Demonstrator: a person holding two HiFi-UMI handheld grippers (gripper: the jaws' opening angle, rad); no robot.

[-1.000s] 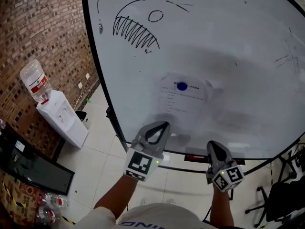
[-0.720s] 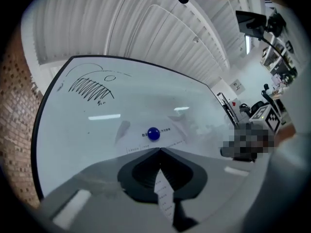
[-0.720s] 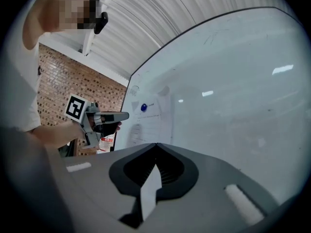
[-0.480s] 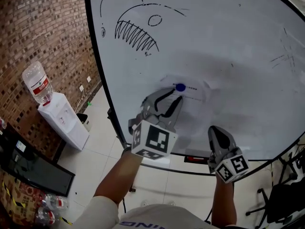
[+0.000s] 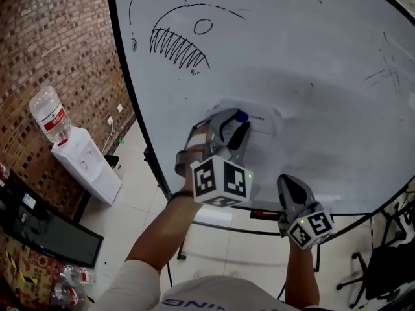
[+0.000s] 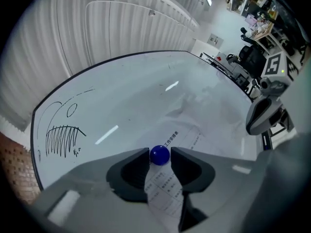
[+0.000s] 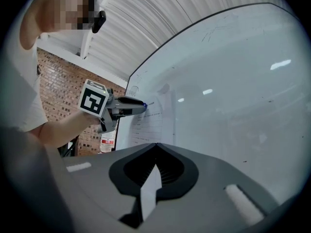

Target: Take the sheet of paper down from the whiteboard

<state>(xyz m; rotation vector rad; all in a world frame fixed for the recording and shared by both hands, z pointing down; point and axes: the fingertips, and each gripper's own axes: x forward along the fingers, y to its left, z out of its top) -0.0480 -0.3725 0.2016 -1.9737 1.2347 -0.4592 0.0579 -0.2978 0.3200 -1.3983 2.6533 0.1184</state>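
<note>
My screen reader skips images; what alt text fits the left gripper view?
Left gripper, jaws opening either side of a blue magnet that pins a printed sheet to the whiteboard. The right gripper shows at the right edge.

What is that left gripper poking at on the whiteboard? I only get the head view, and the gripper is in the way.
Observer: A blue magnet on the paper. It sits between the fingers of the left gripper, which are opening.
Operator: And is the right one holding something?
Observer: No. The right gripper has its fingers shut together, with nothing between them.
</note>
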